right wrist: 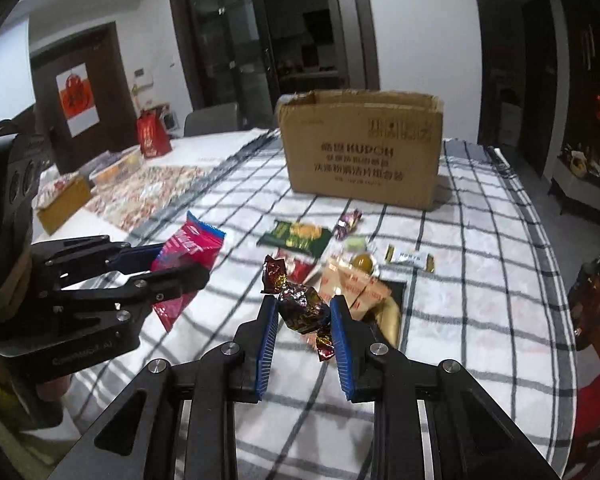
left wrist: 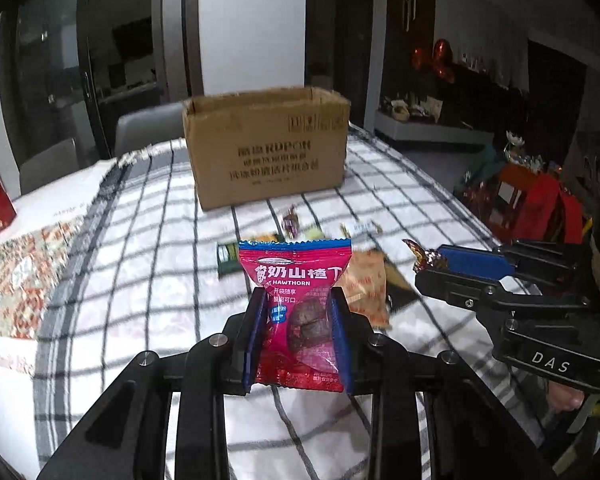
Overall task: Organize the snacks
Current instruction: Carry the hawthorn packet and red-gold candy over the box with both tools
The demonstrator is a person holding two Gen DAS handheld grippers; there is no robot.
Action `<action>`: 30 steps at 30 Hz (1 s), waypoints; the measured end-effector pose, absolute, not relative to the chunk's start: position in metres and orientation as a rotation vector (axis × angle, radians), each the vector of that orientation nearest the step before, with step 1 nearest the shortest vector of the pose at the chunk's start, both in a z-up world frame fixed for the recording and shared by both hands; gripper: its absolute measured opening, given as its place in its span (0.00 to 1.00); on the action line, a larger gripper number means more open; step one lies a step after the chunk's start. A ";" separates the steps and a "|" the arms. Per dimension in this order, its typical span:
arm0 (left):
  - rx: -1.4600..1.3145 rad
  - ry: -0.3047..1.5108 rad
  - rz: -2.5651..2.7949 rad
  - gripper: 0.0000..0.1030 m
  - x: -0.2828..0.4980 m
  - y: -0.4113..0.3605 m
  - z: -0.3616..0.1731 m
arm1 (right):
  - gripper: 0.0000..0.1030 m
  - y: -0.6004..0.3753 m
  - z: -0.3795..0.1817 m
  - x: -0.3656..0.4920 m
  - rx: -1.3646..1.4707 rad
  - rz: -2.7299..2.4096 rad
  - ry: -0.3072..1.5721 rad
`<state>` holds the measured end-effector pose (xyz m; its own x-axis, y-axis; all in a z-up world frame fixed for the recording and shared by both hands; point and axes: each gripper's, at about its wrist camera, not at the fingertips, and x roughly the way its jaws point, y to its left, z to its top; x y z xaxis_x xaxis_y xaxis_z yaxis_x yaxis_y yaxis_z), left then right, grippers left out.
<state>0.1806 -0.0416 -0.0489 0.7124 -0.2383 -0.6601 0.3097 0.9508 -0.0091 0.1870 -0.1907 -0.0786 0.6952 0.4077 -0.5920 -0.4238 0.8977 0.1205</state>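
Note:
My left gripper (left wrist: 297, 312) is shut on a pink hawthorn snack packet (left wrist: 298, 300) and holds it upright above the checked tablecloth; the packet also shows in the right wrist view (right wrist: 190, 252). My right gripper (right wrist: 305, 312) is shut on a dark foil-wrapped candy (right wrist: 298, 300), which also shows in the left wrist view (left wrist: 426, 258). An open cardboard box (left wrist: 266, 146) stands at the far middle of the table, also in the right wrist view (right wrist: 362, 144). Several loose snacks lie between grippers and box: a green packet (right wrist: 298, 236), an orange packet (right wrist: 356, 286), a purple candy (right wrist: 348, 222).
The table carries a checked cloth (right wrist: 480, 240) and a patterned mat (left wrist: 24, 264) to the left. A red bag (right wrist: 152, 136) and small boxes stand at the far left. Chairs (left wrist: 148, 128) sit behind the table. Red gift items (left wrist: 536, 200) stand beyond the right edge.

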 end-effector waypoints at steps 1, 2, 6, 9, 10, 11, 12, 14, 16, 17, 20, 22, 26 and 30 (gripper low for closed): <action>0.107 0.705 -0.302 0.30 0.181 -0.041 -0.045 | 0.27 -0.191 -0.076 0.187 -0.023 0.461 0.648; 0.109 0.693 -0.302 0.30 0.182 -0.042 -0.041 | 0.27 -0.192 -0.072 0.188 -0.020 0.457 0.637; 0.113 0.639 -0.296 0.30 0.187 -0.042 -0.023 | 0.27 -0.197 -0.056 0.192 -0.001 0.444 0.596; 0.104 0.604 -0.302 0.30 0.195 -0.041 -0.011 | 0.27 -0.199 -0.045 0.197 0.007 0.435 0.564; 0.102 0.595 -0.304 0.30 0.197 -0.041 -0.007 | 0.27 -0.200 -0.041 0.199 0.013 0.434 0.556; 0.100 0.581 -0.306 0.30 0.202 -0.041 -0.002 | 0.27 -0.200 -0.037 0.202 0.023 0.435 0.547; 0.100 0.571 -0.305 0.30 0.205 -0.041 0.001 | 0.27 -0.201 -0.032 0.205 0.032 0.433 0.538; 0.094 0.552 -0.301 0.30 0.213 -0.041 0.009 | 0.27 -0.202 -0.023 0.212 0.041 0.430 0.516; 0.081 0.540 -0.302 0.30 0.221 -0.039 0.016 | 0.27 -0.202 -0.015 0.220 0.042 0.421 0.492; 0.076 0.530 -0.303 0.30 0.226 -0.038 0.021 | 0.27 -0.202 -0.011 0.223 0.041 0.421 0.483; 0.069 0.511 -0.302 0.30 0.239 -0.036 0.030 | 0.27 -0.200 0.002 0.235 0.041 0.419 0.458; 0.057 0.500 -0.304 0.30 0.251 -0.035 0.035 | 0.27 -0.200 0.009 0.244 0.048 0.416 0.444; 0.044 0.479 -0.295 0.30 0.270 -0.035 0.046 | 0.27 -0.198 0.021 0.262 0.067 0.419 0.431; 0.046 0.461 -0.289 0.30 0.291 -0.035 0.055 | 0.27 -0.197 0.030 0.281 0.070 0.415 0.429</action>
